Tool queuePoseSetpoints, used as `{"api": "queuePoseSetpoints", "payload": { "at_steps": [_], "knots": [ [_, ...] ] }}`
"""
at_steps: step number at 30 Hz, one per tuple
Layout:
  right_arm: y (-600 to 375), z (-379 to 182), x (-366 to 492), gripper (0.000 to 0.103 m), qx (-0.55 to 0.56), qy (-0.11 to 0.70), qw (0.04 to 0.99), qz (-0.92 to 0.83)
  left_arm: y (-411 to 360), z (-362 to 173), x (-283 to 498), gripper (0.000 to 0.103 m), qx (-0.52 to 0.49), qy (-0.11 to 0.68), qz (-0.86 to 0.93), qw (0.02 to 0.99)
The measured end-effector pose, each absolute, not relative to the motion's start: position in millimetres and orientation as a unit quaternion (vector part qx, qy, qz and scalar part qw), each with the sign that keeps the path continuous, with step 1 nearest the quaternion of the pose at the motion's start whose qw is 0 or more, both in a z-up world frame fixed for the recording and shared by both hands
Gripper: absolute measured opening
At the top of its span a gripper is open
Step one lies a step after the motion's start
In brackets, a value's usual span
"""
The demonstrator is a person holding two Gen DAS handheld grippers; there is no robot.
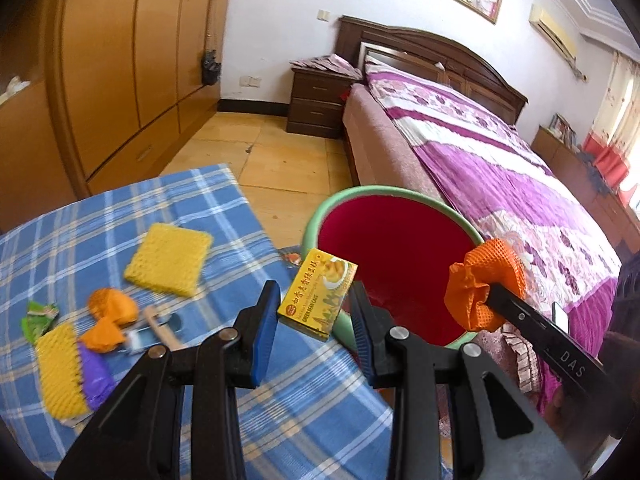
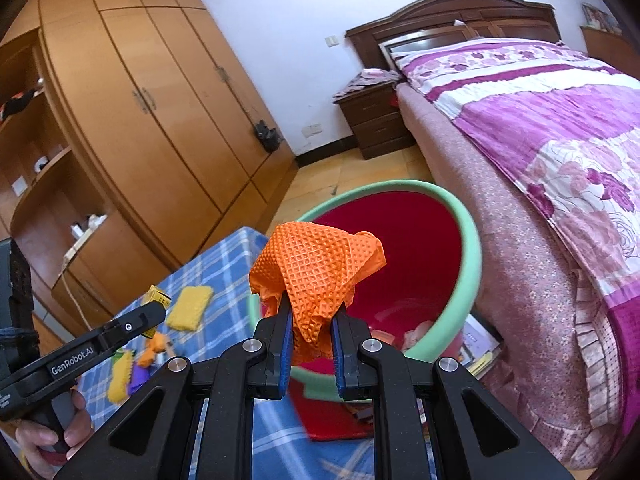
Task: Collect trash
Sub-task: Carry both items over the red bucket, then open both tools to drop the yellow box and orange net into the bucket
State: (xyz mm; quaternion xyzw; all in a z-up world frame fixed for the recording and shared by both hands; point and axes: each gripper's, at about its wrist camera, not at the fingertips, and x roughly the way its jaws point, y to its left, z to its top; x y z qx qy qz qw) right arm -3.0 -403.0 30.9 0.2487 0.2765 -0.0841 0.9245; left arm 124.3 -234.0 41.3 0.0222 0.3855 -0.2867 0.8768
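Observation:
My left gripper [image 1: 314,308] stands wide open. A yellow green-bean-cake box [image 1: 318,294] hangs between and just beyond its fingers, touching neither, at the near rim of the green bin with a red liner [image 1: 394,256]. My right gripper [image 2: 311,342] is shut on a crumpled orange textured glove [image 2: 316,268], held above the bin's rim [image 2: 472,236]; it also shows in the left wrist view [image 1: 486,286]. On the blue plaid tablecloth [image 1: 168,208] lie a yellow foam net [image 1: 168,258], orange scraps [image 1: 110,316], a green wrapper [image 1: 38,318] and a yellow-and-purple piece [image 1: 70,372].
A bed with a purple floral cover [image 1: 500,168] stands right behind the bin. A wooden wardrobe [image 1: 132,52] lines the left wall, a dark nightstand [image 1: 316,100] at the back. Some trash lies in the bin's bottom [image 2: 412,338]. Papers lie on the floor beside the bin [image 2: 478,346].

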Motion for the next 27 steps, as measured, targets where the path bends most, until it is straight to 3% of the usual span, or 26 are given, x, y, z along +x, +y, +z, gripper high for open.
{"api": "queuePoseSetpoints", "payload": {
  "at_steps": [21, 25, 27],
  "knots": [
    [-462.3, 6.0, 20.7, 0.02, 0.258, 0.293, 0.911, -0.134, -309.8, -7.6, 143.6, 0.036, 0.079, 0.42, -0.318, 0.846],
    [-465.0, 5.1, 24.5, 0.028, 0.257, 0.296, 0.91, -0.132, -309.9, -7.5, 143.0, 0.052, 0.079, 0.418, -0.316, 0.848],
    [-465.2, 4.5, 24.6, 0.033, 0.259, 0.296, 0.91, -0.13, -308.8, -6.5, 141.6, 0.052, 0.077, 0.413, -0.315, 0.851]
  ]
}}
